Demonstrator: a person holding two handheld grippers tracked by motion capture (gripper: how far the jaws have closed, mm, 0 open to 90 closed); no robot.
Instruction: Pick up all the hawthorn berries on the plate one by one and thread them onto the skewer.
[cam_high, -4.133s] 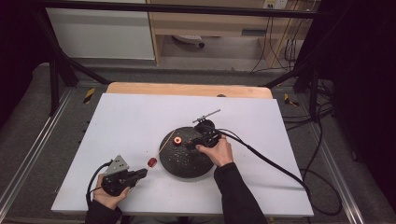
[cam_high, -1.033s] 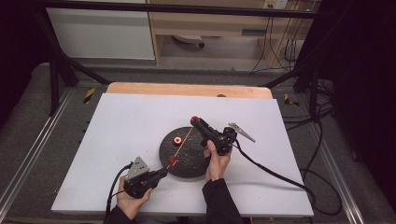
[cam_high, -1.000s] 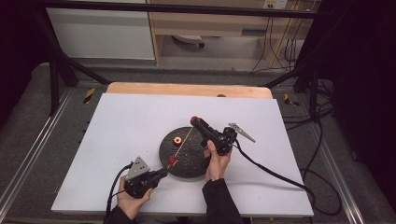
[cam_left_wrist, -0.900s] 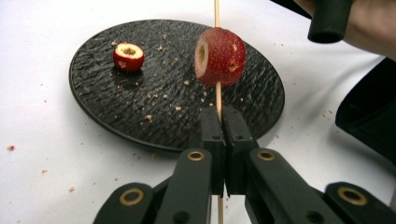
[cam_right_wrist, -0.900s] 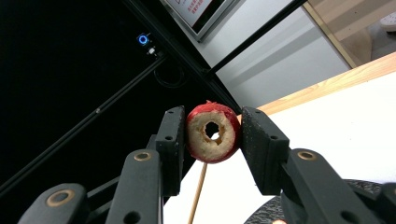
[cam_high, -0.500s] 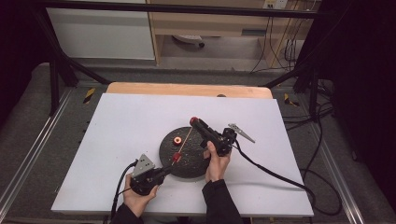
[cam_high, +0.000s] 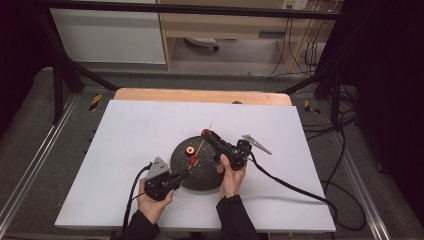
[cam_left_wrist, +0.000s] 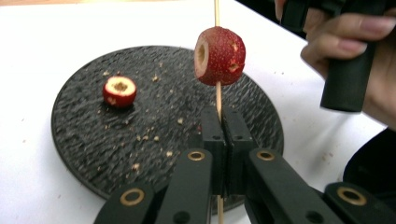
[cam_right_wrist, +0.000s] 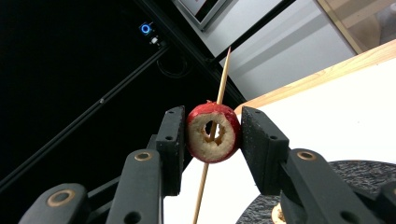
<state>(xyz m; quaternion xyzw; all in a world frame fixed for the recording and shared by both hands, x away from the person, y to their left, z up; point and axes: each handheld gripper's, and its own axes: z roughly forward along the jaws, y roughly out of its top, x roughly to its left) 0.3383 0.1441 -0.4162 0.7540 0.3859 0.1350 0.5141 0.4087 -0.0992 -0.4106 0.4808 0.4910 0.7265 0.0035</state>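
Currently the left hand-held gripper (cam_left_wrist: 219, 140) clamps the thin, brittle skewer (cam_left_wrist: 217, 100) low above the plate (cam_left_wrist: 88, 144); the right hand-held gripper (cam_right_wrist: 212, 133) grips a soft hawthorn (cam_right_wrist: 213, 132) by its sides, threaded on the skewer tip.

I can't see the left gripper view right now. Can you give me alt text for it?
The left gripper, its two black jaws shut, pinches a thin wooden skewer upright with a cored red fruit threaded on it. Behind lies a round black textured plate strewn with crumbs, bearing a second cored red fruit; a hand grips a black handle at right.
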